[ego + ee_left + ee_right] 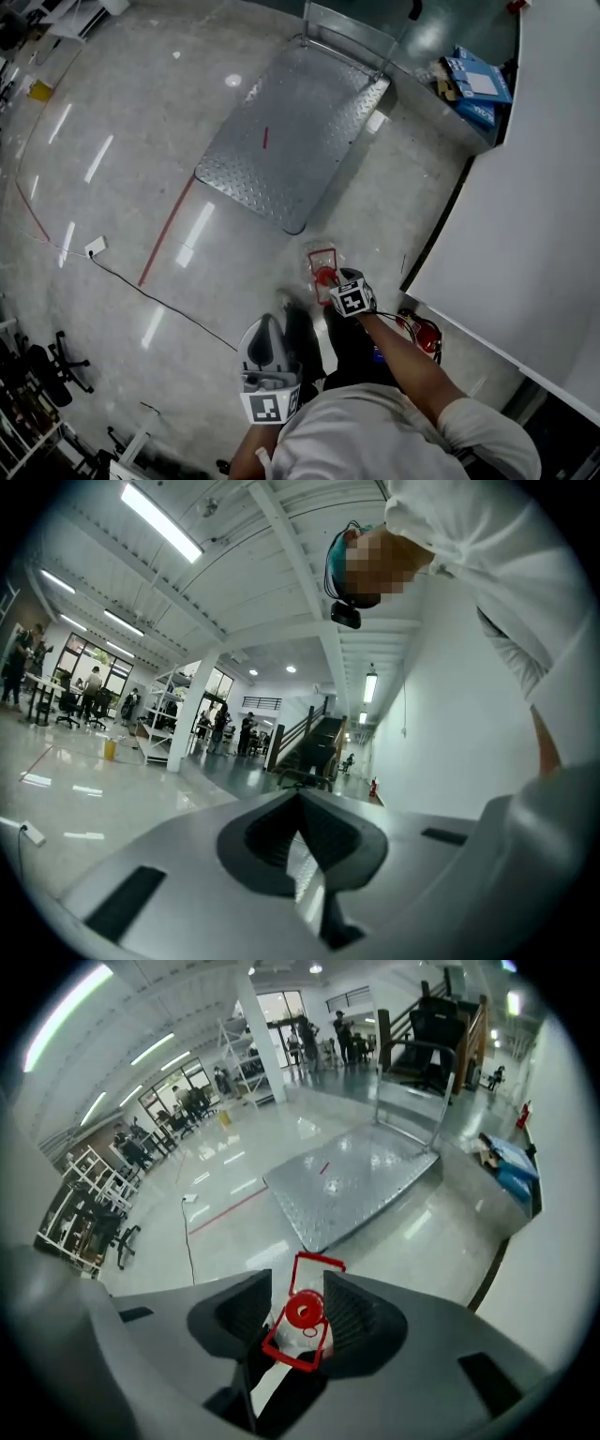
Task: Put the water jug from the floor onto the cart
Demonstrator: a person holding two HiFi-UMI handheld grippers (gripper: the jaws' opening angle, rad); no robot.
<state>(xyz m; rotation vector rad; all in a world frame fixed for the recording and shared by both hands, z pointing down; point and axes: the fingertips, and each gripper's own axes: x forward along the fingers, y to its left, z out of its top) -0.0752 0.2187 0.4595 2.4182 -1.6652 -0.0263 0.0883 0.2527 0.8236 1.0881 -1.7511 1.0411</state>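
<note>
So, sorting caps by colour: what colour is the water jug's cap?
The cap is red; right gripper view shows it best.

A large open industrial hall, part workshop and part office, is shown. A polished grey concrete floor is spread out beyond the jaws of the right gripper, marked with a red tape line and crossed by a black cable. Ahead of those jaws a diamond-plate platform cart is parked, and office chairs are seen to their left. Far beyond the jaws of the left gripper, white columns, storage racks, a staircase and people at desks are seen under strip lights fixed to a white beamed ceiling.
</note>
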